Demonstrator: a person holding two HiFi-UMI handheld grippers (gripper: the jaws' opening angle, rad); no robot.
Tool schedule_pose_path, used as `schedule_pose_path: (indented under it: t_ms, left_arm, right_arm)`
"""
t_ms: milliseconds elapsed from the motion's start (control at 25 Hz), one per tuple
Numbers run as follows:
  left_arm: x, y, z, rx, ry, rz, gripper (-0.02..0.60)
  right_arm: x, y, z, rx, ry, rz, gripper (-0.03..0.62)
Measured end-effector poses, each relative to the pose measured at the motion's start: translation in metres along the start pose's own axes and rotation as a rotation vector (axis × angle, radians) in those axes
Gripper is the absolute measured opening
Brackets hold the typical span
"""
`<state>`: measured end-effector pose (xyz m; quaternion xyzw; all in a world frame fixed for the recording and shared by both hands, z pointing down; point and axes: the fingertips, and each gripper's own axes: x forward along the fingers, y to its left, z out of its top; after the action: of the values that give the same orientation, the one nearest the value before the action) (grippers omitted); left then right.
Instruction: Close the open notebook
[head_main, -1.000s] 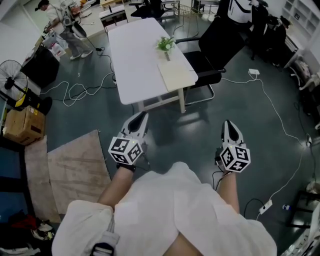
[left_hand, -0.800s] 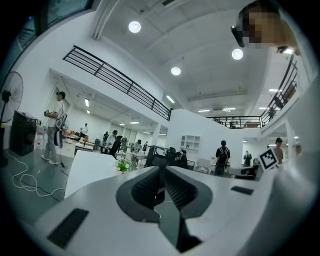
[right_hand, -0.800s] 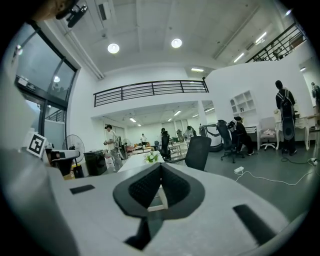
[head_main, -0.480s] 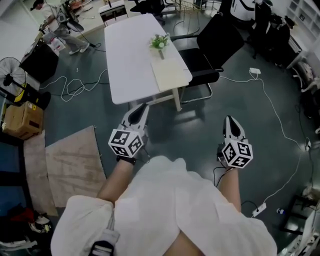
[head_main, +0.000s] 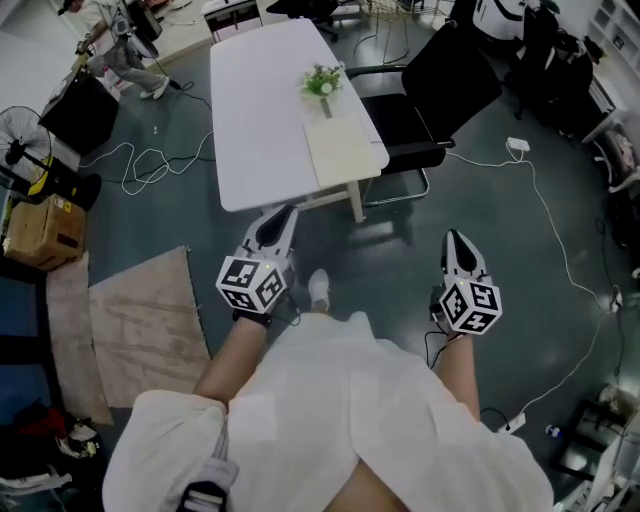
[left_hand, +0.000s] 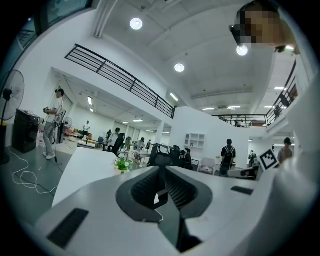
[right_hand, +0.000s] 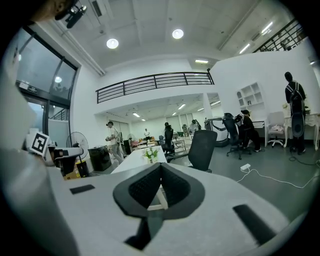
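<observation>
The notebook (head_main: 343, 150) lies open, its cream pages flat at the right near corner of a white table (head_main: 260, 120), just in front of a small potted plant (head_main: 322, 82). I stand on the floor short of the table. My left gripper (head_main: 285, 213) is shut and empty, its tip near the table's front edge. My right gripper (head_main: 455, 240) is also shut and empty, over the floor to the table's right. In the left gripper view the jaws (left_hand: 161, 168) meet, with the plant (left_hand: 121, 163) beyond. The right gripper (right_hand: 160, 165) hides the notebook.
A black office chair (head_main: 430, 100) stands against the table's right side. Cables (head_main: 150, 165) and a power strip (head_main: 517, 144) lie on the floor. A plywood sheet (head_main: 140, 320), cardboard box (head_main: 40, 235) and fan (head_main: 20, 140) are at left. A person (head_main: 125, 45) stands at far left.
Both grippers have come nearer the table, which sits lower and closer in the head view. A white shoe now shows between the grippers. Both stay shut.
</observation>
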<state>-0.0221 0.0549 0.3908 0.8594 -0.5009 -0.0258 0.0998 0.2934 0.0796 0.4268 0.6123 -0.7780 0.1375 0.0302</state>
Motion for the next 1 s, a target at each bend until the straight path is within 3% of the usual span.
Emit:
schedule_pose_path:
  t_ms: [600,1000]
  left_arm:
    - [0.104,0.104,0.004,-0.045,0.05,-0.013,0.034]
    - [0.138,0.184,-0.014,-0.072,0.112,-0.001,0.034]
  right_arm:
    - [0.171,0.031,0.002,-0.004,0.104,0.081,0.029]
    - [0.272,0.069,-0.035,-0.059,0.235,0.135,0.078]
